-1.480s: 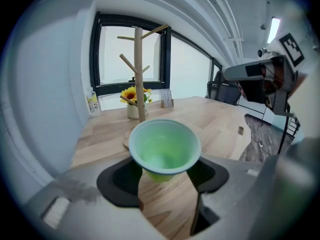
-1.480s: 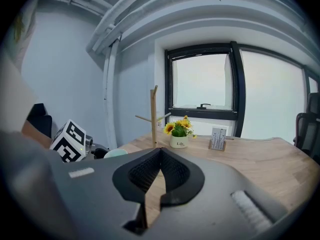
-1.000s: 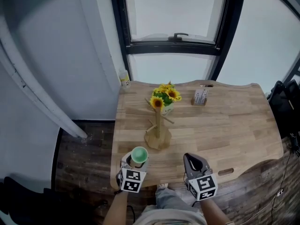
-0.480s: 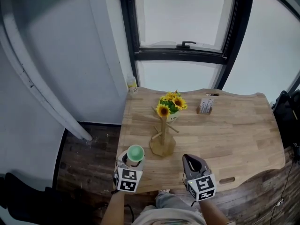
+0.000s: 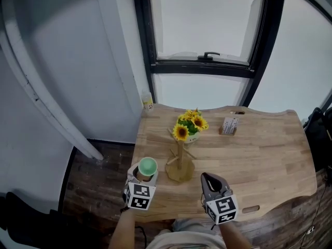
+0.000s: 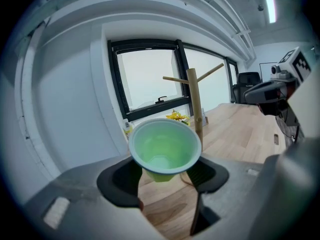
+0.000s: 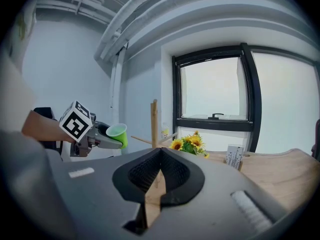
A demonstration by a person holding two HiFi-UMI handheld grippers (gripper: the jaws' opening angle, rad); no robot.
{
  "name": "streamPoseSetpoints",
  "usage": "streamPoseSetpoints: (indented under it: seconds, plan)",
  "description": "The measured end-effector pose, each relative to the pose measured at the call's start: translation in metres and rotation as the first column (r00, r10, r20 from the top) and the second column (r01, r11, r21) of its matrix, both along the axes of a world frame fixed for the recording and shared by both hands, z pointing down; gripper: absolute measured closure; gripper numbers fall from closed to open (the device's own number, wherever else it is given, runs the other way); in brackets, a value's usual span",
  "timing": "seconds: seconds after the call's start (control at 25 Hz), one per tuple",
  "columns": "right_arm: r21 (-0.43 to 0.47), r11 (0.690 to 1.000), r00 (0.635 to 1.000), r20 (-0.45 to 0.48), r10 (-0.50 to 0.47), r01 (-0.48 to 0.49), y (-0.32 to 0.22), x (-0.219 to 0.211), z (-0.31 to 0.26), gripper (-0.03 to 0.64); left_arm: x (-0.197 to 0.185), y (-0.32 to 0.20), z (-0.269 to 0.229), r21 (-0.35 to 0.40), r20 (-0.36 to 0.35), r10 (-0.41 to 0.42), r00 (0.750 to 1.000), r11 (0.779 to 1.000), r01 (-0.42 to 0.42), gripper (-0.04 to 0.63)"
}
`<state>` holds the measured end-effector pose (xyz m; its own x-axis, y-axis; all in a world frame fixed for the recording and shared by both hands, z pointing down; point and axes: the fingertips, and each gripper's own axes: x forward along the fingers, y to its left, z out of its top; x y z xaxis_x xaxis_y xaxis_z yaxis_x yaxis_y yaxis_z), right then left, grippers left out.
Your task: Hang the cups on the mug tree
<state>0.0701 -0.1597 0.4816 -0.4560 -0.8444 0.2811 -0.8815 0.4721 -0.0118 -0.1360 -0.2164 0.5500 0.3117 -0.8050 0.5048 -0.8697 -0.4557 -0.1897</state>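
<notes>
Left tongs (image 5: 144, 175) grasp a green cup (image 6: 165, 148) low on its body. Its mouth is turned up and back toward the person, and it is held over the near left edge of the table (image 5: 270, 160). Just right of the cup and a little beyond it stands the mug tree (image 5: 179, 161), a wooden post with short pegs slanting upward, none of them carrying a cup. Sunflowers (image 5: 189, 126) sit close behind the tree, and a small card holder (image 5: 229, 125) stands further right. Right tongs (image 5: 211, 182) are clenched on nothing, hovering at the near edge to the right of the tree, well apart from its base.

No handle shows on the cup, so it would likely have to go mouth-first over a peg, which calls for a large turn of the wrist. The thin wall could buckle or slide in the pads during that turn. A cup rim catching a peg sideways could tip the light tree or shove it into the flowers, since nothing steadies its base.
</notes>
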Motion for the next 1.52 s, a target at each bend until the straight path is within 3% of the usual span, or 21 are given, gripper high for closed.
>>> streamPoseSetpoints:
  seconds: [0.48, 0.8, 1.0, 1.32, 1.52]
  plan:
    - [0.008, 1.0, 1.0, 0.021, -0.005, 0.005, -0.03, 0.012, -0.006, 0.617, 0.008, -0.065, -0.052, 0.109, 0.1, 0.017, 0.995, 0.994, -0.028, 0.307]
    - [0.009, 1.0, 0.999, 0.04, -0.011, 0.01, -0.044, 0.011, -0.009, 0.617, 0.011, -0.094, -0.07, 0.142, 0.222, 0.02, 0.975, 0.988, -0.053, 0.307]
    - [0.001, 1.0, 0.999, 0.047, -0.013, 0.013, -0.048, 0.008, -0.004, 0.617, 0.019, -0.11, -0.084, 0.197, 0.369, 0.041, 0.928, 0.973, -0.121, 0.307]
    - [-0.001, 1.0, 0.999, 0.047, -0.008, 0.008, -0.055, 0.007, -0.001, 0.617, 0.039, -0.119, -0.104, 0.276, 0.579, 0.049, 0.814, 0.927, -0.253, 0.307]
    - [-0.006, 1.0, 0.999, 0.047, 0.001, -0.001, -0.059, 0.008, 0.002, 0.617, 0.044, -0.119, -0.115, 0.313, 0.663, 0.028, 0.748, 0.897, -0.311, 0.306]
